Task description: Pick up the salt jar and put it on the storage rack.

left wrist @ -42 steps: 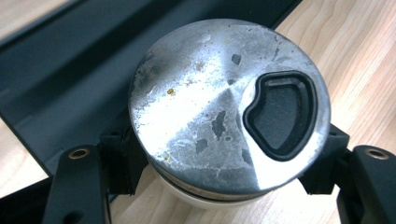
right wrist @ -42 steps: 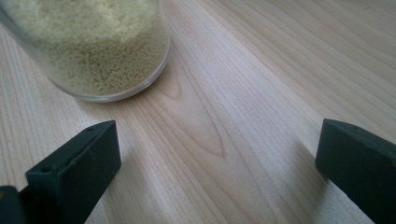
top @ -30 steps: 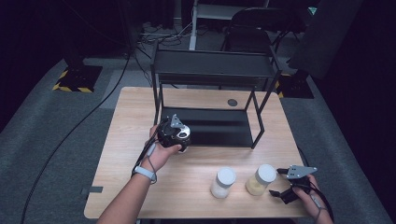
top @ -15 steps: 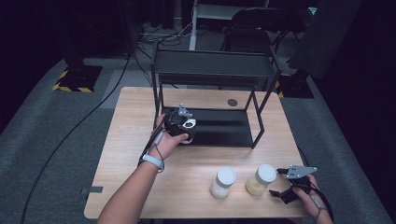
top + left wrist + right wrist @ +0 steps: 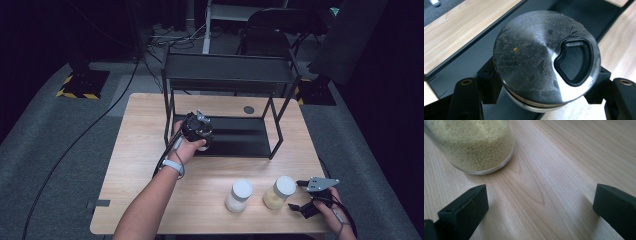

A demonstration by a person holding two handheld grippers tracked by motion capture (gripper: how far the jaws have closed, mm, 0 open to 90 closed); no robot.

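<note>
My left gripper is shut on a jar with a scuffed metal lid that has a black D-shaped recess. It holds the jar at the front left edge of the lower deck of a black two-level rack. In the left gripper view the jaws press on the jar from both sides over the dark deck. My right gripper rests open near the table's front right corner. Just left of it stands a white-lidded jar of yellow grains, whose glass base sits beyond the open fingers.
A second white-lidded jar with pale contents stands left of the grain jar. A small dark disc lies on the wooden table behind the rack. A chair and floor cables lie beyond the table.
My left gripper has carried the jar forward and to the right, from the table in front of the rack to the edge of its lower deck. The right gripper has not moved.
</note>
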